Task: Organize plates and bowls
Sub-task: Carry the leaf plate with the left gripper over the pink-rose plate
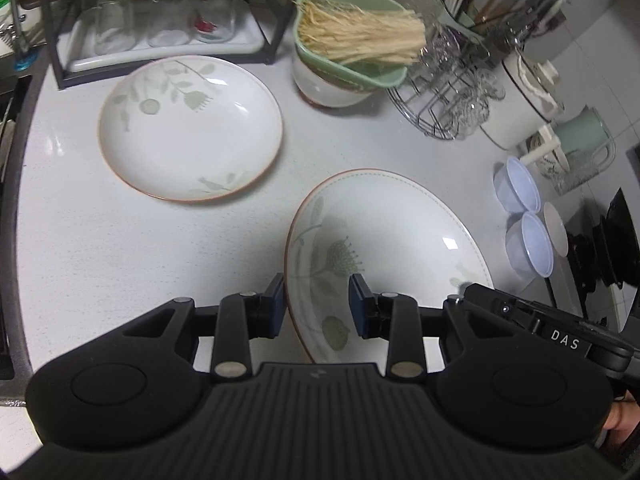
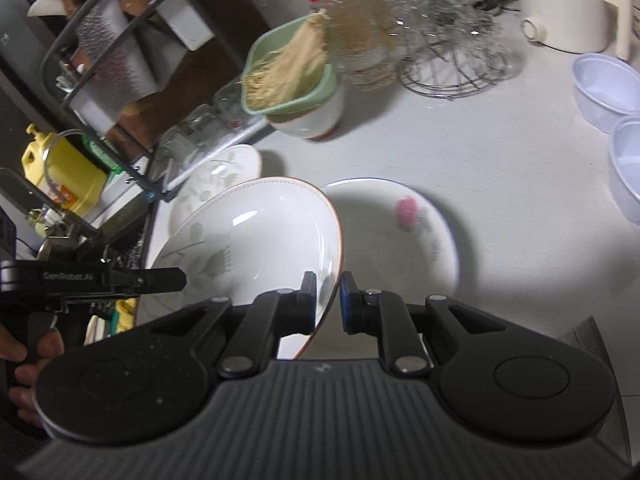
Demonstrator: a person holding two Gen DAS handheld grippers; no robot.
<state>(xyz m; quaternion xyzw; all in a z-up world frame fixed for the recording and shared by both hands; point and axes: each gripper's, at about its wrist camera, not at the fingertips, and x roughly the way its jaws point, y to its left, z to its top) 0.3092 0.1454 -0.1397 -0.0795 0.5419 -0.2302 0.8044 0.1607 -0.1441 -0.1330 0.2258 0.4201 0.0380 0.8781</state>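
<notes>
Oval plate (image 1: 384, 232) pinched at both rims: left tongs (image 1: 318, 306) one side, right tongs (image 2: 327, 304) the other. Held tilted above counter (image 1: 140, 240). Round plate (image 1: 190, 128) lying apart.

Bare countertop (image 1: 120, 240) lies open along the near left, between the round leaf plate (image 1: 190, 128) and the edge. A narrow lane runs between that plate and the oval plate (image 1: 392, 232) held up by both grippers. The back is crowded: a glass rack (image 1: 160, 20), a green basket of noodles (image 1: 352, 40) on a white bowl, and a wire stand (image 1: 440, 104). Two clear bowls (image 1: 524, 216) block the right side; a pink-flower plate (image 2: 400, 232) lies below the oval plate
</notes>
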